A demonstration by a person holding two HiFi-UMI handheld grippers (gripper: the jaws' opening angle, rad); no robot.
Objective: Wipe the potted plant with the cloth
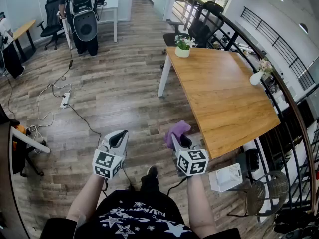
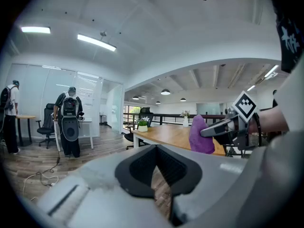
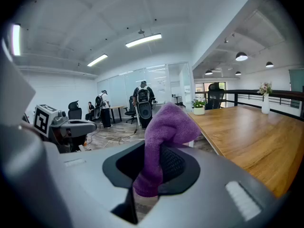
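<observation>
Far left, back of room: a person [image 1: 82, 14] with a backpack stands at a white desk, an office chair [image 1: 52, 15] beside them. A white cable [image 1: 47, 101] trails across the wooden floor [image 1: 119, 83] toward the near side.

Left gripper [image 1: 118, 137]: held low over the floor, jaws fully together, nothing between them. Its own view shows the dark pads meeting along one line.

Right gripper [image 1: 175, 138]: just beside the left one, level with it, jaws clamped on the purple cloth [image 1: 177, 130]. The cloth's long axis runs upright out of the jaws. Its lower end hangs between the pads and its upper end bunches and folds over toward the worktop [image 1: 224, 98]. The cloth sticks out ahead of the gripper tips, near the worktop's near left edge but not over it.

Potted plant [image 1: 183, 46]: small, green with white flowers, in a white pot, upright on the far left corner of the worktop. It is well apart from both grippers and the cloth. Between cloth and plant lie bare floor and the long left edge of the worktop, with a white leg under the plant's corner.

Right: a white vase [image 1: 257, 76] with flowers stands at the worktop's far right edge, by the black railing [image 1: 279, 78]. A white box [image 1: 227, 177] sits on the floor near the right gripper.
</observation>
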